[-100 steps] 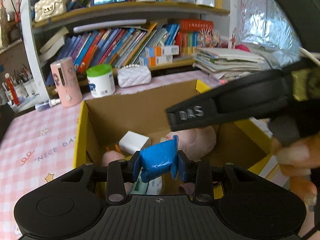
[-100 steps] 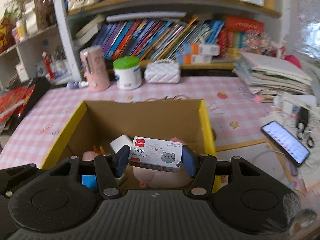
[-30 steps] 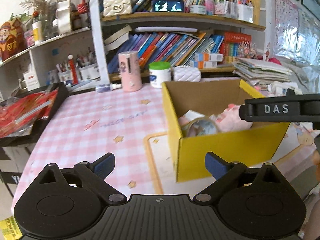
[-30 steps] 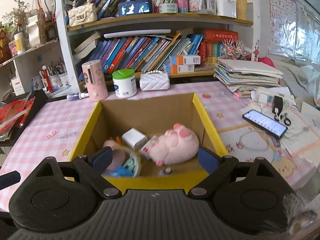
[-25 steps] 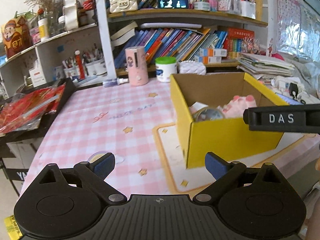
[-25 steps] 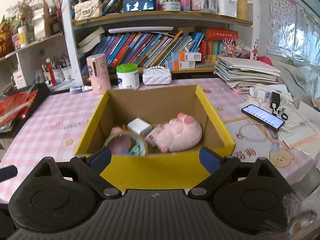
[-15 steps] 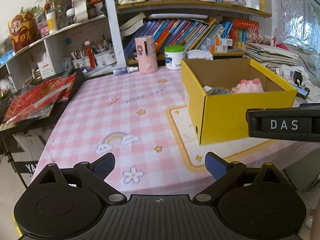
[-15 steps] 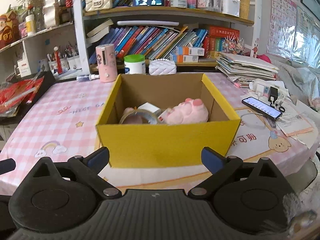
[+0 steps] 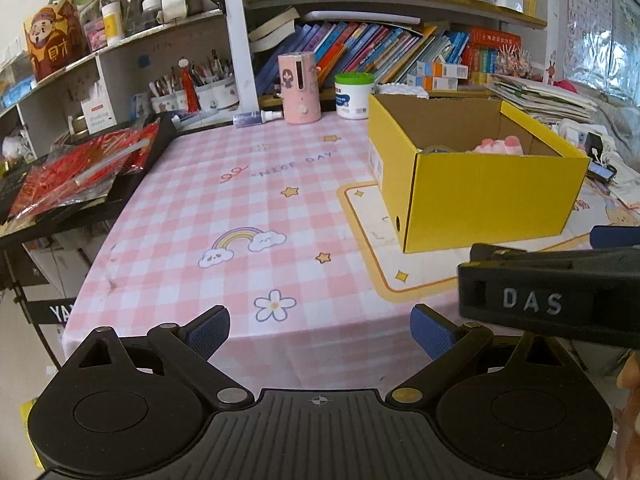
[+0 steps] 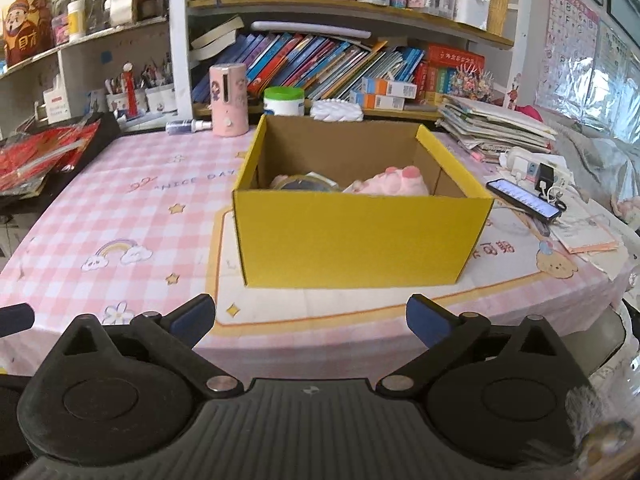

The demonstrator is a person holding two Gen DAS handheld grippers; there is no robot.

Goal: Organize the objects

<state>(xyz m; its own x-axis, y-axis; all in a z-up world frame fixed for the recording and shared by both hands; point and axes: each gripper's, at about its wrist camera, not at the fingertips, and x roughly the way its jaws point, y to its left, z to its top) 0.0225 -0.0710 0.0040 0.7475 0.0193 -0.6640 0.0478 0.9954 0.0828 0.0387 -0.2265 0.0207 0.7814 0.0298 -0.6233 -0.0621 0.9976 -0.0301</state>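
Observation:
A yellow cardboard box (image 10: 360, 236) stands on the pink checked tablecloth (image 10: 132, 204). Inside it a pink plush toy (image 10: 394, 182) and a roll of tape (image 10: 306, 184) show over the rim; the rest of its contents is hidden. The same box (image 9: 488, 196) appears at the right of the left wrist view. My right gripper (image 10: 310, 318) is back beyond the table's near edge, its jaws still opening, nothing between them. My left gripper (image 9: 320, 330) is open and empty, also off the near edge. The right gripper's black body (image 9: 548, 300) crosses the left wrist view.
A pink cylinder (image 10: 229, 100), a green-lidded jar (image 10: 284, 102) and a white quilted pouch (image 10: 336, 111) stand behind the box under bookshelves. A phone (image 10: 522, 198), chargers and papers lie right. A black tray with red packets (image 9: 76, 168) sits left.
Both grippers, earlier shut on a blue item and a staples box over the yellow box, are now empty and open. Both have drawn back from the box past the table edge.

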